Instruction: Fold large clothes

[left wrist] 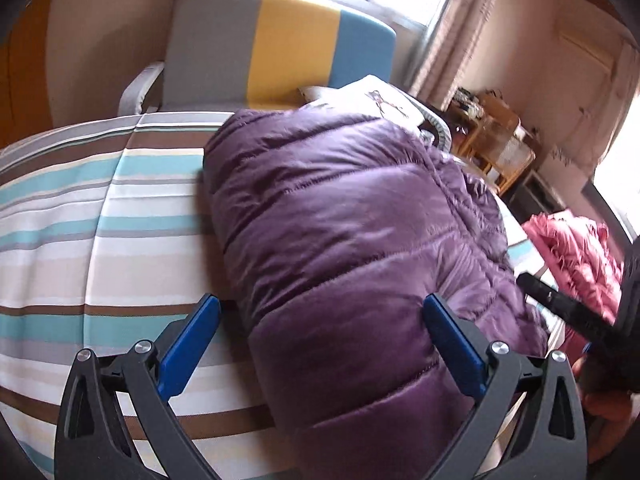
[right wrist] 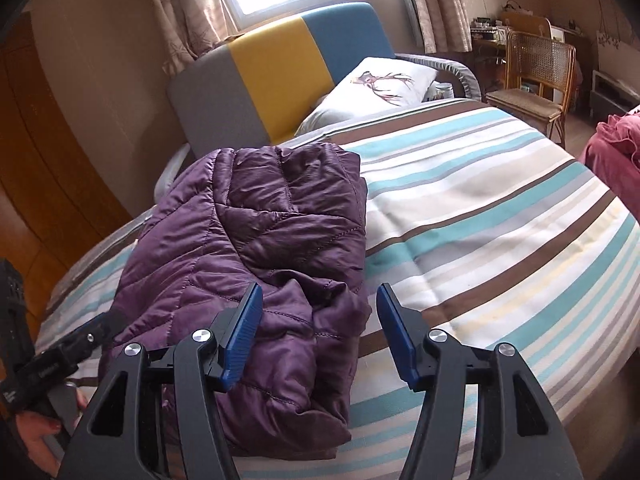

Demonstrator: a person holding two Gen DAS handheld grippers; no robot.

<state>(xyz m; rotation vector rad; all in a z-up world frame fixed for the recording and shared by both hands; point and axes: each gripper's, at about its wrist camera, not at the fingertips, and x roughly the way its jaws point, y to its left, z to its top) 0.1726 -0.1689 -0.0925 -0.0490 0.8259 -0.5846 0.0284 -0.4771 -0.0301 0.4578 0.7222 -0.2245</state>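
Observation:
A purple quilted down jacket (left wrist: 352, 236) lies folded into a long bundle on the striped bed cover (left wrist: 100, 216). It also shows in the right wrist view (right wrist: 248, 240), with its loose near end bunched up. My left gripper (left wrist: 320, 308) is open and empty, its blue pads straddling the near end of the bundle from above. My right gripper (right wrist: 318, 296) is open and empty, just above the jacket's near right corner. The right gripper's black body (left wrist: 568, 312) shows at the right of the left wrist view.
A grey, yellow and blue headboard (right wrist: 276, 68) and a white pillow (right wrist: 380, 84) stand at the far end of the bed. A pink jacket (left wrist: 576, 252) lies at the bed's right edge. A wicker chair (right wrist: 536, 76) stands beyond. Striped cover (right wrist: 500, 216) stretches right of the jacket.

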